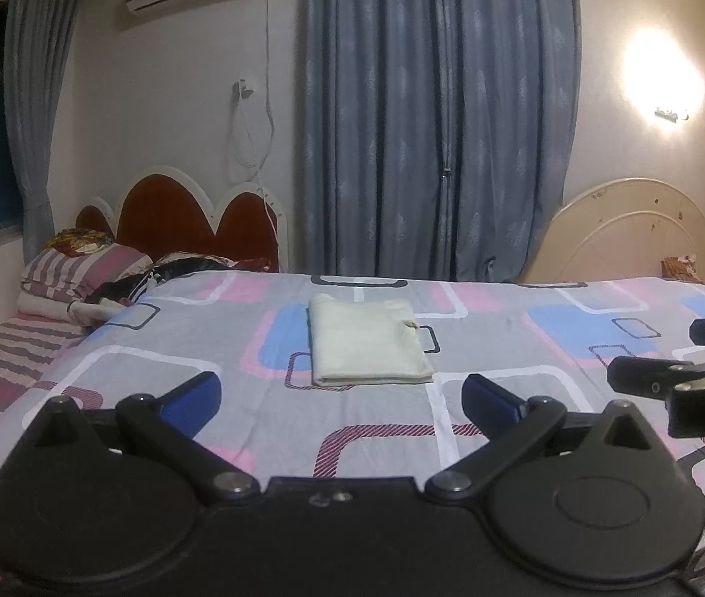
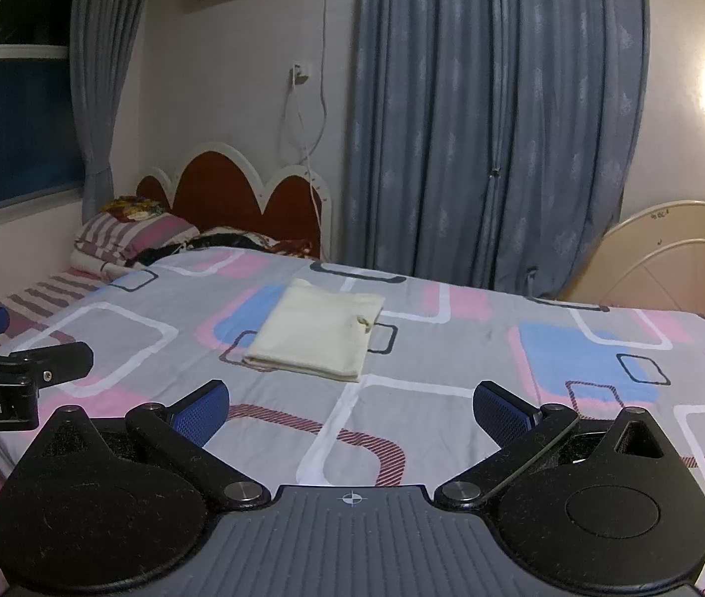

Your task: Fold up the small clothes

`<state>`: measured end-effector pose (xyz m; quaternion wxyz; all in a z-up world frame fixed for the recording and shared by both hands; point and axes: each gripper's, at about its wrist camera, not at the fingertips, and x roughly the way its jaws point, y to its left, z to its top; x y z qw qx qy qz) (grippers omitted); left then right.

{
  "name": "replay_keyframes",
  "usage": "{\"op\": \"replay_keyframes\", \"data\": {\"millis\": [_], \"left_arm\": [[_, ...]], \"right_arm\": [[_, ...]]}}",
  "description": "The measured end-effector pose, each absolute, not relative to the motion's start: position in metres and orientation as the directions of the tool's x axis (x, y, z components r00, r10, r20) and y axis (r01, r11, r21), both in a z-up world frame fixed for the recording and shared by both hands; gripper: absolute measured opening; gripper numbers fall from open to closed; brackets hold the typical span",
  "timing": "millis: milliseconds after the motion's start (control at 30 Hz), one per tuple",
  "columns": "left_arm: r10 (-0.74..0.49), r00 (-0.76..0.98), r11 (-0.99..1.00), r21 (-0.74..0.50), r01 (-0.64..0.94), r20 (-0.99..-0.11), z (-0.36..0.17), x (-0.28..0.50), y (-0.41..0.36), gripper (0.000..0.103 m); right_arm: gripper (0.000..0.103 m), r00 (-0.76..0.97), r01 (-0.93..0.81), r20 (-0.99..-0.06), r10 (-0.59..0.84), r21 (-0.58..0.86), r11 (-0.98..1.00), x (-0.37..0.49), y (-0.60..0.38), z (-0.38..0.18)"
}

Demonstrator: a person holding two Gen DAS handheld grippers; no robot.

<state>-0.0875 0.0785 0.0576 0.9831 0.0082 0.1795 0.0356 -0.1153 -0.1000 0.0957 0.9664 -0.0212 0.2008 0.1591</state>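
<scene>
A cream cloth [image 1: 367,341] lies folded into a neat rectangle on the patterned bedsheet [image 1: 501,348], just beyond my left gripper [image 1: 342,393]. That gripper is open with nothing between its blue pads. In the right wrist view the same folded cloth [image 2: 317,336] lies ahead and slightly left of my right gripper [image 2: 350,405], which is also open and holds nothing. Each gripper shows at the edge of the other's view: the right gripper [image 1: 675,348] at the far right, the left gripper [image 2: 29,343] at the far left. Both hover over the near part of the bed.
A second bed with a striped pillow [image 1: 83,268], dark clothes and a red headboard [image 1: 178,219] stands at the left. Blue curtains [image 1: 437,114] hang behind. A cream headboard [image 1: 636,234] is at the right, under a wall lamp [image 1: 665,79].
</scene>
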Motion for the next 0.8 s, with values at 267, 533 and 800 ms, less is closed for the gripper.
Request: {"op": "replay_keyframes", "data": {"millis": [267, 533, 800], "left_arm": [[0.067, 0.933, 0.998, 0.024, -0.063, -0.354, 0.0572, -0.0859, 0.0794, 0.103], [0.069, 0.933, 0.998, 0.031, -0.062, -0.353, 0.0564, -0.0855, 0.0802, 0.103], [0.071, 0.934, 0.997, 0.030, -0.065, -0.350, 0.0558, -0.0853, 0.0796, 0.103]], "right_arm": [[0.103, 0.866, -0.322, -0.398, 0.304, 0.023, 0.947, -0.1142, -0.1026, 0.0966], [0.103, 0.864, -0.326, -0.399, 0.307, 0.023, 0.945, -0.1140, -0.1042, 0.0975], [0.103, 0.860, -0.338, -0.398, 0.320, 0.025, 0.941, -0.1156, -0.1051, 0.0976]]}}
